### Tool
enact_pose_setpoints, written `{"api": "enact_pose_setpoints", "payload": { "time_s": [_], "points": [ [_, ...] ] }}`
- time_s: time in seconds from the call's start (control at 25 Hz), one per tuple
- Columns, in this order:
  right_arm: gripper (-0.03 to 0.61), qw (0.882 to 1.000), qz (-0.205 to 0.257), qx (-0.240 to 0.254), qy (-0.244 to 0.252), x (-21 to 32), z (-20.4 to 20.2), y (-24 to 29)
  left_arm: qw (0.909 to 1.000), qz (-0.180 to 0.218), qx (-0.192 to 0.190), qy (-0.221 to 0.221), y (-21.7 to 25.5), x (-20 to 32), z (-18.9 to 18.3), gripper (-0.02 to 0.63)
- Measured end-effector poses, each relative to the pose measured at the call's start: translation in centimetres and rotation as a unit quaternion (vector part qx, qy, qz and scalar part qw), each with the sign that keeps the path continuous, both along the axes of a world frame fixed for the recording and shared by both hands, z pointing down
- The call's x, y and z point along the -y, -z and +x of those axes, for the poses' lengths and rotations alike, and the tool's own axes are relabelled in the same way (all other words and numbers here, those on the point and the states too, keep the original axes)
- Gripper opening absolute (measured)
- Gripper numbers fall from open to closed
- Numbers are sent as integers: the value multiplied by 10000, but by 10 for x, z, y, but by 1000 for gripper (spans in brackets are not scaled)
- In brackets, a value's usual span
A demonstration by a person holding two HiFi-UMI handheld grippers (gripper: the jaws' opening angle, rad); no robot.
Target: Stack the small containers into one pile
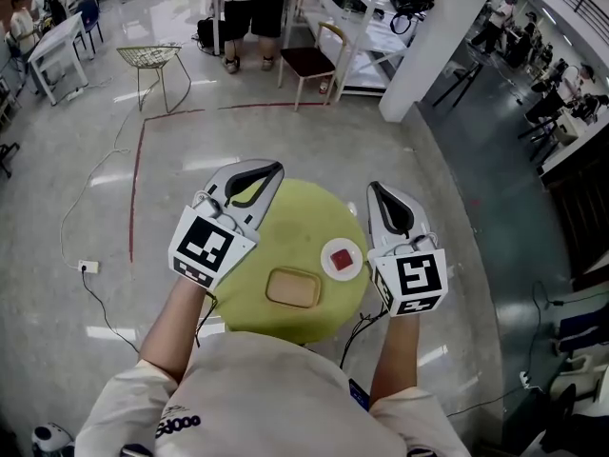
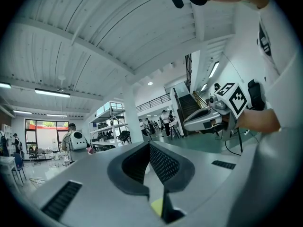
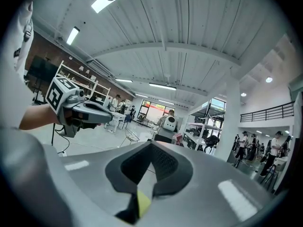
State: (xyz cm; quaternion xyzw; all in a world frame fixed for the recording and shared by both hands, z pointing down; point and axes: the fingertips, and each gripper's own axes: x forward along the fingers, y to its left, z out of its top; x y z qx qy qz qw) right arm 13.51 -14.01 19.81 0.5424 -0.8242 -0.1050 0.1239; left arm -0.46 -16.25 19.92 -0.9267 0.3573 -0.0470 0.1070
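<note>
On the round yellow-green table lie a tan rectangular container near the front edge and, to its right, a small white round container with a red inside. My left gripper is held above the table's left side, jaws shut and empty. My right gripper hovers over the table's right edge, just right of the round container, also shut with nothing held. Both gripper views point up across the hall; each shows its own closed jaws and the other gripper.
The table stands on a grey polished floor with a red tape line. A wire stool, a chair and a standing person are further back. A white pillar rises at the right. Cables trail on the floor.
</note>
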Motion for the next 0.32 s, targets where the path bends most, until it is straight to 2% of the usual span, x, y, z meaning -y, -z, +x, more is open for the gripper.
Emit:
{"api": "enact_pose_setpoints", "payload": {
  "time_s": [0.32],
  "points": [
    [9, 10000, -98, -8, -3, 1, -1, -9, 10000, -90, 30, -1, -7, 0, 0, 5]
  ]
}}
